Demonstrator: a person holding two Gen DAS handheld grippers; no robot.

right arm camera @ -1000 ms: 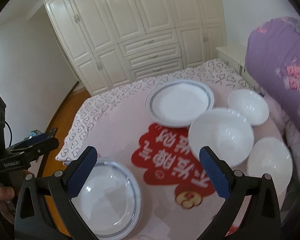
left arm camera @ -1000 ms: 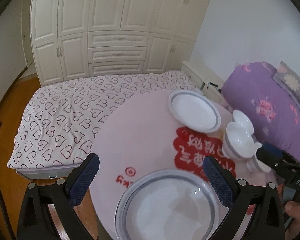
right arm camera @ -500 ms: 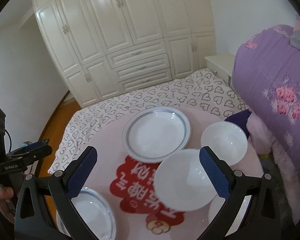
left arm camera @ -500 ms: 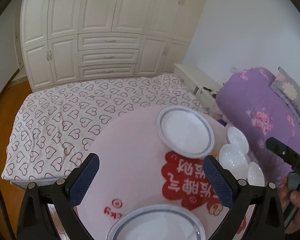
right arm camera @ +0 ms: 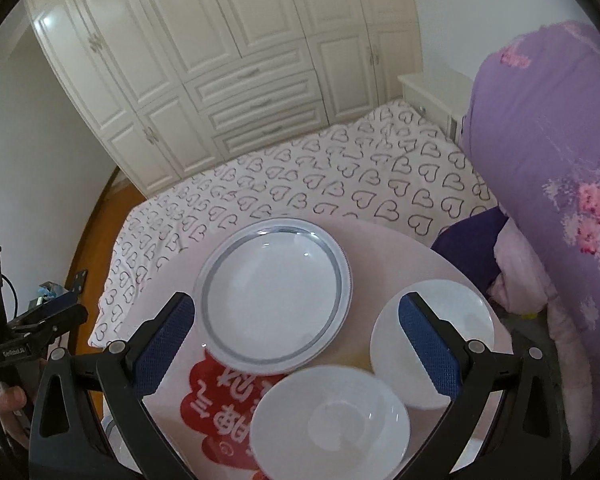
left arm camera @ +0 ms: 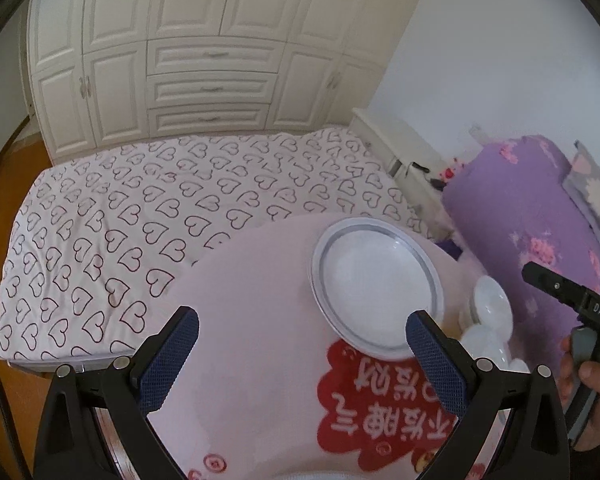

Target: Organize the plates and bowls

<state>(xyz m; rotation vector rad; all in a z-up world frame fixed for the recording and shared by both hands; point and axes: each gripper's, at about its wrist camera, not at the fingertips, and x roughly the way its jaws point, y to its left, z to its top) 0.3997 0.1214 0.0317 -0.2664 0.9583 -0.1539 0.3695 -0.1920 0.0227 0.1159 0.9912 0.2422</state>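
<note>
The grey-rimmed plate (right arm camera: 274,294) sits flat toward the far edge of the round tabletop (left arm camera: 240,320), with two white bowls (right arm camera: 330,420) just beside it along the right edge, nothing stacked yet. Both tools hang above the table: the right gripper (right arm camera: 296,340) spread wide and holding nothing, framing plate and bowls; the left gripper (left arm camera: 302,354) equally wide and empty. This looks like the approach step. Next, I'd say, comes lowering one gripper onto a rim and pinching it cleanly.
</note>
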